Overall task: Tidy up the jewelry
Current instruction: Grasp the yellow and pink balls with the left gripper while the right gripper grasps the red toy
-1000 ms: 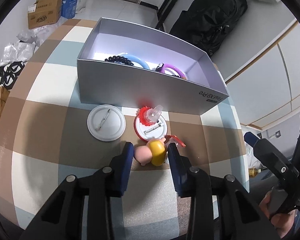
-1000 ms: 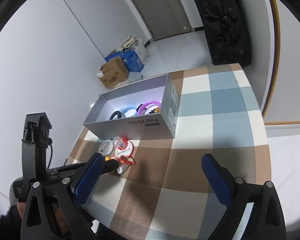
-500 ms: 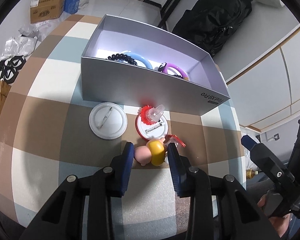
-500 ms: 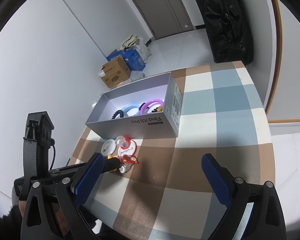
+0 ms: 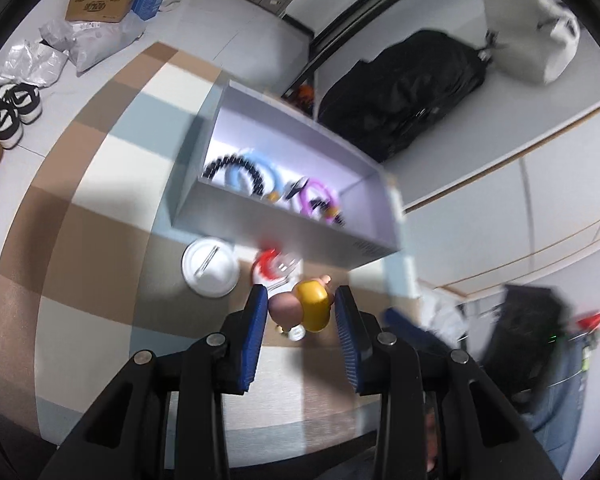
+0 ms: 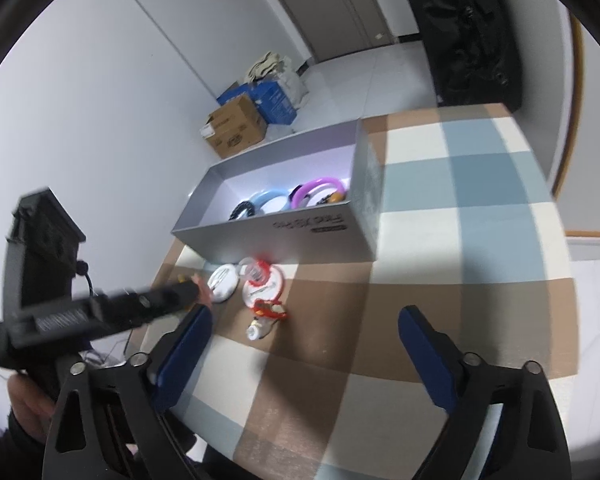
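My left gripper (image 5: 301, 312) has a little toy figure (image 5: 306, 309) between its blue pads, with a yellow top and a pink round part. The pads sit close on both sides of it, and it looks lifted off the checked table (image 5: 96, 248). My right gripper (image 6: 302, 346) is wide open and holds nothing. It hangs over the table. Just past the toy lie a white round badge (image 5: 211, 267) and a red and white badge (image 5: 271, 267). Behind them stands the grey box (image 5: 276, 232). Inside it are a black bead bracelet (image 5: 236, 168), a blue ring (image 5: 256, 172) and a purple ring (image 5: 320, 200). A small red charm (image 6: 270, 310) lies on the table near the badges.
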`<state>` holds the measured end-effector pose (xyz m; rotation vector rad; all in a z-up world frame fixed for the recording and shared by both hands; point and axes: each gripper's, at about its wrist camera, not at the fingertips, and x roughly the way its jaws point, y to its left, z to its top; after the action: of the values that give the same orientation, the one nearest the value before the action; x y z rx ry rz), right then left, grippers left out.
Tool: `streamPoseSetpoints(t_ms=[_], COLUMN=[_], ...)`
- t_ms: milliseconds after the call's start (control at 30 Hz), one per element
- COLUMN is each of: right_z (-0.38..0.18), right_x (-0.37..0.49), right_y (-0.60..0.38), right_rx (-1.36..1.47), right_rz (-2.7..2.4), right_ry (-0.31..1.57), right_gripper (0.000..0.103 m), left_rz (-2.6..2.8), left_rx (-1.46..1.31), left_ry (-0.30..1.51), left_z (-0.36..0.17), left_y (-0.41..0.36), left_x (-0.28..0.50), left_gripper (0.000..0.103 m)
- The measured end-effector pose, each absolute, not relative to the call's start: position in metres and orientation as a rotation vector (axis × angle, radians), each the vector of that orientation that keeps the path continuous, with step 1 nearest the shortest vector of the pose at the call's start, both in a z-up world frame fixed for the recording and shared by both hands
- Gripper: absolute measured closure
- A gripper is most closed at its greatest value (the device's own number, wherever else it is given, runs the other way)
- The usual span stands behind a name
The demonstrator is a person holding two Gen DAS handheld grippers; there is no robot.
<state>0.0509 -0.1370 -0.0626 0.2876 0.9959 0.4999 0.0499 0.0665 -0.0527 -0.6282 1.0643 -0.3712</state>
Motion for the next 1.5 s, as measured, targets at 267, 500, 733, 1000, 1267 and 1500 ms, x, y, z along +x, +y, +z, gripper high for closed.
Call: streamPoseSetpoints(t_ms=[267,500,733,1000,1267,1500], right_z=[-0.077,-0.086,-0.088,-0.069,-0.053,-0.057], right_x=[0.058,0.067,0.068,0.064,0.045,0.041], right_y=[-0.113,-0.096,-0.091,-0.109,-0.077,-0.079], right_rx=[0.268,0.253,0.205,0.246,-0.190,-0.174], right_rz=[0.549,0.555,0.532,0.503,0.419,0.424], right_ry=[1.053,1.089,1.090,1.009,0.904,0.910], right_gripper=[0.031,0.049,0.082,0.083,0.083,0.083], left_rz=[-0.384,-0.380,-0.386,-0.391,-0.377,-0.374], left_rx=[-0.668,-0.689,-0.690,-0.689,-0.682,-0.674], left_ry=[1.027,1.039,1.028,1.030,1.041,1.048], left_z=[-0.042,-0.047,-0.043,-0.043,-0.045,-0.047], left_y=[0.077,0.091,0.095,0.094,0.091,0.089], left_x=[0.049,0.051,0.050,0.050,0.051,0.050], left_gripper=[0.074,0.074,0.074,0.074,0.074,0.074])
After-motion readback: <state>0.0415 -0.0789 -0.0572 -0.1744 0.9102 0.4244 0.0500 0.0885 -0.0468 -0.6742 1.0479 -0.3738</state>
